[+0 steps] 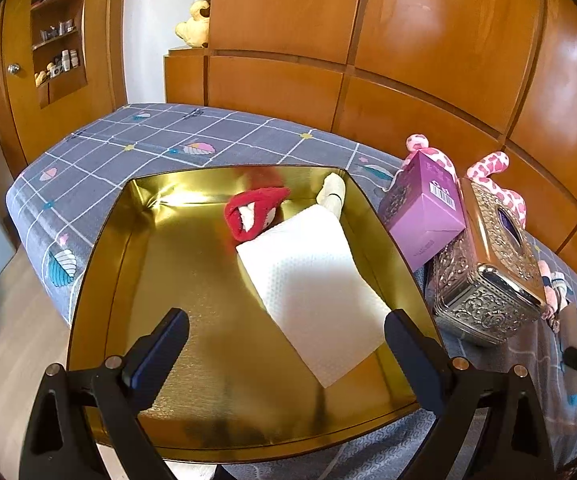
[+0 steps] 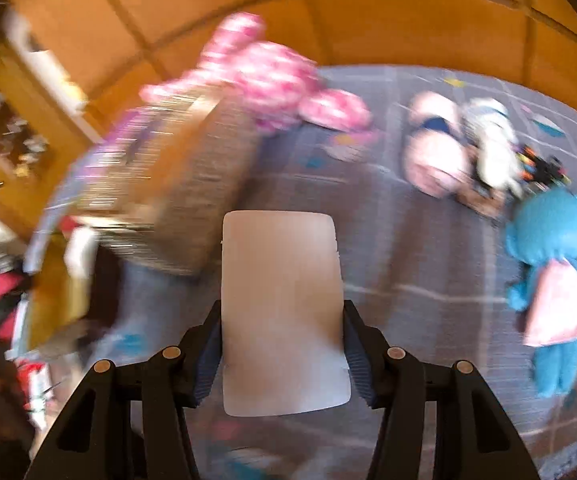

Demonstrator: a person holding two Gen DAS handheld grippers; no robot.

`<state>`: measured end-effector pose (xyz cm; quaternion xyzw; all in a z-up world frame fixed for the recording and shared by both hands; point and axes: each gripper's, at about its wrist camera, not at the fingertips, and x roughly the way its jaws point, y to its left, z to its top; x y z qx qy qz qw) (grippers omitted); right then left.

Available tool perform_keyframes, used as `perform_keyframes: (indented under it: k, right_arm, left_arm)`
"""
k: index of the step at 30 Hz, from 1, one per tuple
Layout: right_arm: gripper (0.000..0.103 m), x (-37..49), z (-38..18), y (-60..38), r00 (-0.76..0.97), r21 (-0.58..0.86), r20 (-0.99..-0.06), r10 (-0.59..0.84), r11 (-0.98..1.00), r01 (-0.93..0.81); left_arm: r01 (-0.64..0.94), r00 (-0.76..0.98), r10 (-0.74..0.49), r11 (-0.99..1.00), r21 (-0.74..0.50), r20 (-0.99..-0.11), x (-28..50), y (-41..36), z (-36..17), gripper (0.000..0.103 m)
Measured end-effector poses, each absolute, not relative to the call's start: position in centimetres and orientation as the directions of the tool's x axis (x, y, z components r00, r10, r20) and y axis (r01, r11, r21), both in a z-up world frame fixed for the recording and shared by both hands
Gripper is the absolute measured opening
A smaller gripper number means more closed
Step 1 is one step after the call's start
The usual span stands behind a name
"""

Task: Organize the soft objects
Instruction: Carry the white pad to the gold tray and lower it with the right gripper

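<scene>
Gold tin (image 1: pixel 100 248) sat wide open under the left gripper (image 1: pixel 286 332), fingers spread and empty; white tissue (image 1: pixel 312 284) hugged its three-o'clock wall. Right gripper (image 2: pixel 282 354) clamped a pale pad (image 2: pixel 282 308) above open bedspread (image 2: pixel 420 248).

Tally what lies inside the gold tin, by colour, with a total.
White: 1, paper towel
Red: 1, sock
Cream: 1, soft item at the far wall of the tin
Total: 3
</scene>
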<state>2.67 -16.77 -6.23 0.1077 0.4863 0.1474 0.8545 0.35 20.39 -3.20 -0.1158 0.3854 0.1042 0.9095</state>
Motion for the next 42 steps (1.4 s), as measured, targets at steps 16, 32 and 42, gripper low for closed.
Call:
perform_keyframes:
  k: [16, 32, 42]
  right_arm:
    - [0.055, 2.7, -0.4, -0.1, 0.309, 0.371, -0.738, 0.600, 0.743, -0.557]
    - [0.058, 9.3, -5.2, 11.1, 0.334, 0.175, -0.853, 0.402, 0.822, -0.542]
    - [0.065, 10.0, -6.6, 12.1, 0.394, 0.103, -0.843, 0.368, 0.827, -0.552]
  left_arm:
    - [-0.418, 0.688, 0.237, 0.902, -0.109, -0.686, -1.6, 27.0, -1.5, 0.099]
    - [-0.431, 0.684, 0.216, 0.890, -0.148, -0.696, -1.7, 28.0, -2.2, 0.099]
    - [-0.428, 0.683, 0.220, 0.894, -0.137, -0.697, -1.6, 27.7, -2.4, 0.099]
